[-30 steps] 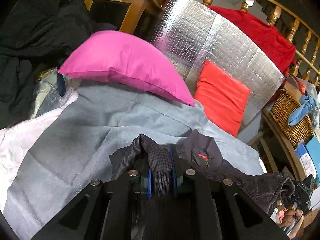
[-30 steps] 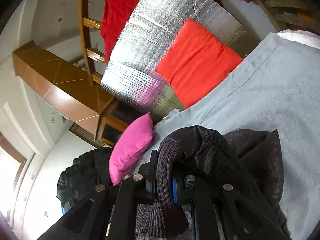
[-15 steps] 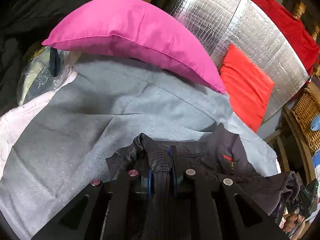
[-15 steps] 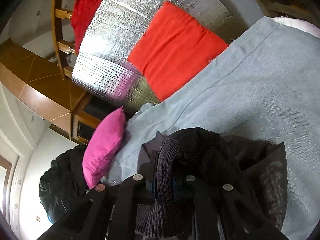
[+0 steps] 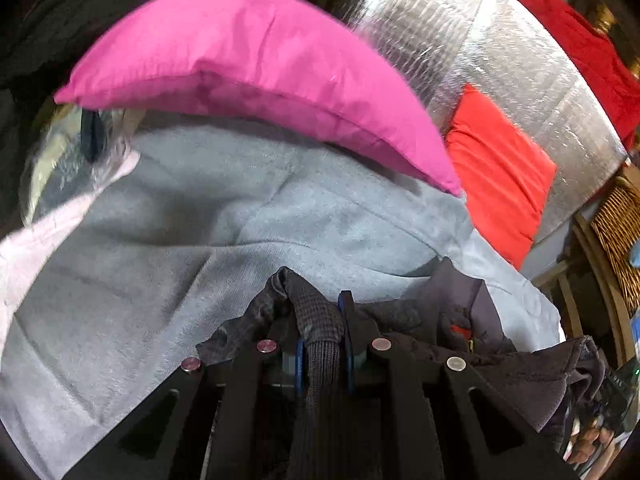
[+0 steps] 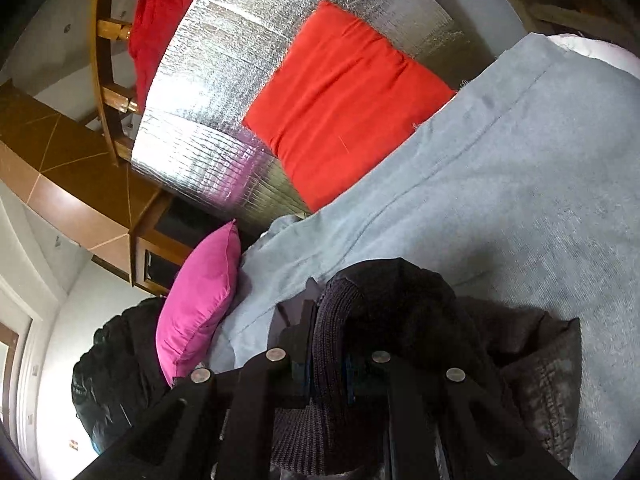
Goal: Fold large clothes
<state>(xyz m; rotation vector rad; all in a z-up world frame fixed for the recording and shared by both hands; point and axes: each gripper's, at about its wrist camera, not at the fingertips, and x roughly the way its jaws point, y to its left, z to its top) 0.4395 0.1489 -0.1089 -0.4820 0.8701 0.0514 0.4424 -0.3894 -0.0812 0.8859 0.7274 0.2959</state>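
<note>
A dark jacket (image 5: 500, 356) with a ribbed knit hem and a small red zip tag hangs between my two grippers above a grey-blue blanket (image 5: 208, 232). My left gripper (image 5: 322, 320) is shut on the ribbed hem, which bunches up between its blue pads. In the right wrist view my right gripper (image 6: 328, 344) is shut on another part of the ribbed hem, and the jacket (image 6: 532, 360) droops to its right onto the grey-blue blanket (image 6: 500, 200). The rest of the jacket is hidden below both cameras.
A pink pillow (image 5: 256, 68) lies at the far edge of the blanket, a red cushion (image 5: 500, 184) leans on a silver foil panel (image 5: 500, 52). Dark clothes (image 6: 112, 364) are heaped past the pillow. A wicker basket (image 5: 616, 240) stands right. A hand (image 5: 592, 440) shows lower right.
Both grippers have moved forward and down toward the blanket with the jacket still held. The pink pillow and red cushion loom larger and nearer.
</note>
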